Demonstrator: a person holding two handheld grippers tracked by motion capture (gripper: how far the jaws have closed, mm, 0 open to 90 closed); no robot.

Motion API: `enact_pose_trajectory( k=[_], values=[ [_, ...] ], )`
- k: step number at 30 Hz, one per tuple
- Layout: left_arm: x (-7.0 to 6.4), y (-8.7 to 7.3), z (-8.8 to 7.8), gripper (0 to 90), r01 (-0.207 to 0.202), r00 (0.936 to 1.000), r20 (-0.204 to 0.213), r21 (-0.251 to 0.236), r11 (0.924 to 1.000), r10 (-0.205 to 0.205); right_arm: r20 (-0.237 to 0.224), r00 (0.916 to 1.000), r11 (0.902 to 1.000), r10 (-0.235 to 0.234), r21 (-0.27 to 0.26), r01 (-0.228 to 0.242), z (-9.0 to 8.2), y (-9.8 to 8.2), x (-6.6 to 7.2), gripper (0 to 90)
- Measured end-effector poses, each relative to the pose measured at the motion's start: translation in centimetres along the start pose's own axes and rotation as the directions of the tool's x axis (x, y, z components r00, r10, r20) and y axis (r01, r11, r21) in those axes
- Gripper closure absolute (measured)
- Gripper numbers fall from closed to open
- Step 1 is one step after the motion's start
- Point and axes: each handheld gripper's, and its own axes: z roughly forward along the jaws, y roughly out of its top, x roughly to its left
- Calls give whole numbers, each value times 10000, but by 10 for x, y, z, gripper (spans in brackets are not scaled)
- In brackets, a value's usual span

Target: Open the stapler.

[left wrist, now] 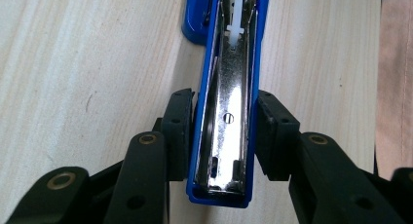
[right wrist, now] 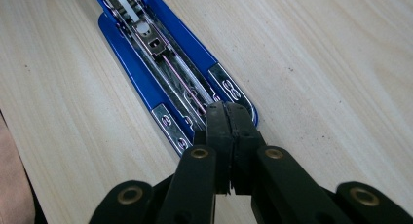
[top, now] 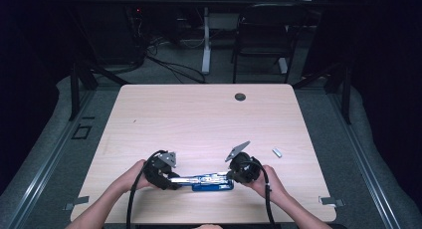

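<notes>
Pale wood table (top: 199, 114); black chair (top: 263, 35) behind; dark room.

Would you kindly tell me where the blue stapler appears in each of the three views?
High view: the blue stapler lies opened out near the table's near edge, between the two hands.
Left gripper view: it runs up the centre, its end clamped between the left claw jaws.
Right gripper view: it stretches from top left to centre, ending at the shut right claw.
Shared landmark: the stapler's shiny metal staple channel.

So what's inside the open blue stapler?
Inside the open blue metal stapler lies a shiny metal staple channel with a white plastic pusher. The closed right gripper covers its front tip.
</notes>
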Motion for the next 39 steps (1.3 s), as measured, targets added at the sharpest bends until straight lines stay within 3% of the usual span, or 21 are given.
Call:
enact_pose_trajectory(
  k=[6,9,10,15,18,23,33,39],
  values=[
    [0,0,2,628,-185,9998,-97,265,9995,188,393,9982,9985,-454,-278,465,-1,3,8,900],
    [0,0,3,628,-189,9998,-88,207,9996,191,374,9985,9984,-387,-407,402,-2,4,8,900],
    [0,0,3,628,-180,9998,-84,205,9996,182,210,9990,9966,-390,-712,404,-2,6,9,896],
    [0,0,3,627,-181,9998,-104,197,9996,183,-159,9984,9939,-539,-971,521,3,17,17,889],
    [0,0,3,627,-184,9998,-72,177,9997,185,-690,9951,9931,-712,-981,643,15,29,28,883],
    [0,-1,3,627,-203,9997,-119,141,9997,205,-999,9917,9908,-812,-1158,695,28,40,37,884],
    [-1,0,1,627,-294,9993,-232,202,9994,299,-1259,9880,9904,-893,-1166,747,44,57,45,884],
    [-2,-2,0,626,-437,9988,-230,-28,9990,436,-1261,9874,9907,-956,-1085,820,48,60,47,887]
  ],
)
